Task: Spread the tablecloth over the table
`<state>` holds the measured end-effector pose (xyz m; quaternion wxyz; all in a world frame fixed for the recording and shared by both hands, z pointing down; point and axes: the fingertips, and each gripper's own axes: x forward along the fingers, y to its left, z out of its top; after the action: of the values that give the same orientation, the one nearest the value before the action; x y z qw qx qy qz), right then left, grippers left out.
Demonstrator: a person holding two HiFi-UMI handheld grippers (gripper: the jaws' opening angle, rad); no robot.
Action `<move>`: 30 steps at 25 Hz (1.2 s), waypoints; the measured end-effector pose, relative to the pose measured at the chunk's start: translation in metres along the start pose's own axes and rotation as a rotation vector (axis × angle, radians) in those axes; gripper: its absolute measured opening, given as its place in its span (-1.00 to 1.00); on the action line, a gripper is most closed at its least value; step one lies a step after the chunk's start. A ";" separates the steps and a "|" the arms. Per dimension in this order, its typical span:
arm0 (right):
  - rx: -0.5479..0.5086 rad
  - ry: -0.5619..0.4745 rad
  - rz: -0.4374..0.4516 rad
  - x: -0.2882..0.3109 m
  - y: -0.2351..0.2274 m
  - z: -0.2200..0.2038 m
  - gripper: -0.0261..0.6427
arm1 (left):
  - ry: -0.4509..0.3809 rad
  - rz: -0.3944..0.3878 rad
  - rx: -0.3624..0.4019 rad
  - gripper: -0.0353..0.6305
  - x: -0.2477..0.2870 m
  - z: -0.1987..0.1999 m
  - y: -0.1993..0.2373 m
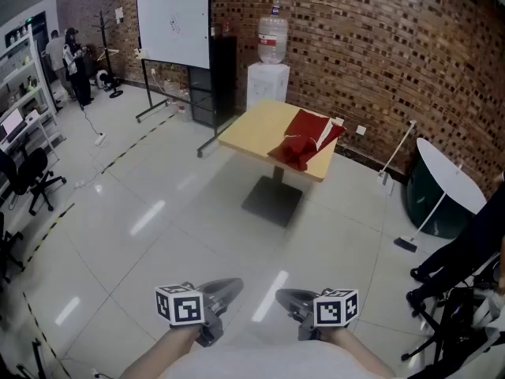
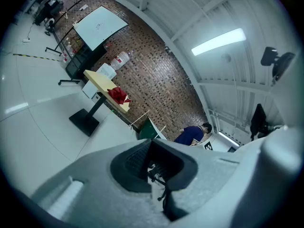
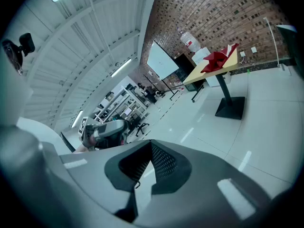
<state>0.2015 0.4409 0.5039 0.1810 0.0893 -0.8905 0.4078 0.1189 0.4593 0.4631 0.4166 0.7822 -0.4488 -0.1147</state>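
Stands at the approach step, nothing gripped. Holds left claw and right claw closed and empty, well apart from the surface. Finds the red tablecloth bunched on its right side. Probably calls next for walking up, opening both, pinching cloth edges.

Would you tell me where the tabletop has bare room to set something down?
The wooden table is bare on its half toward the whiteboard, from the front edge back toward the water dispenser. The other half is crowded: the bunched red tablecloth covers it, reaching the edge.
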 end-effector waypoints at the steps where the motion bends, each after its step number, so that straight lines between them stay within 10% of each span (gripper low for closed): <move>1: 0.001 -0.009 0.000 0.009 0.001 0.002 -0.93 | 0.007 0.006 -0.012 -0.89 -0.003 0.001 0.010; 18: -0.048 -0.052 0.009 0.109 -0.070 0.136 -0.93 | 0.027 0.041 -0.018 -0.89 0.052 0.115 0.119; 30: -0.061 -0.055 -0.002 0.176 -0.206 0.349 -0.93 | 0.083 0.053 0.052 -0.89 0.219 0.288 0.213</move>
<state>0.0155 0.0400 0.5061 0.1596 0.0960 -0.9071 0.3774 -0.0446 0.0727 0.4859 0.4175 0.7847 -0.4544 -0.0593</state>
